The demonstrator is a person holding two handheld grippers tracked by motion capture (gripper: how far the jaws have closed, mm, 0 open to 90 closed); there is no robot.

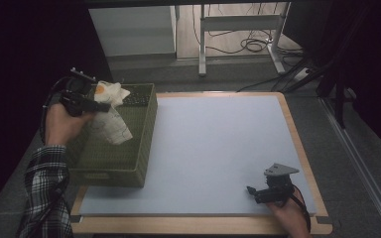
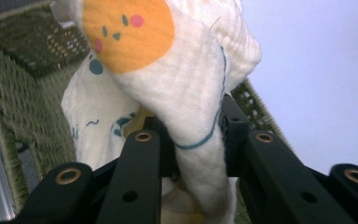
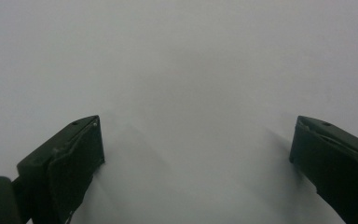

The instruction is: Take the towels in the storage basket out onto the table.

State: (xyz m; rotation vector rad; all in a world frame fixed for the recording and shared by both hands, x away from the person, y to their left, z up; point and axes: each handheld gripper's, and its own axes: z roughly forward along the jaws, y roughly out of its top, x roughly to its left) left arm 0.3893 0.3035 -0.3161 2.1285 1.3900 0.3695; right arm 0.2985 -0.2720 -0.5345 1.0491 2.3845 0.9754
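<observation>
Far left of the high view: a hand in a plaid sleeve [image 1: 42, 193] holds the left gripper [image 1: 101, 105] above the near-left part of a woven green basket [image 1: 144, 144]. Its jaws are clamped on a cream cloth [image 1: 110, 121] (printed with an orange face and blue line drawings). In the left gripper view the cloth [image 2: 186, 93] is bunched between the two black jaws and drapes down over the basket [image 2: 23, 93] interior; its lower end hangs inside the basket, whether it touches the bottom I cannot tell.

The basket sits on the left edge of the desk [image 1: 218, 148], overhanging the pale mat.

Far right, near corner: the right gripper [image 1: 252, 192] rests low over the desk, well apart from the basket. In the right gripper view its jaws stand wide apart, nothing between them, bare desk surface [image 3: 191, 70] ahead.
</observation>
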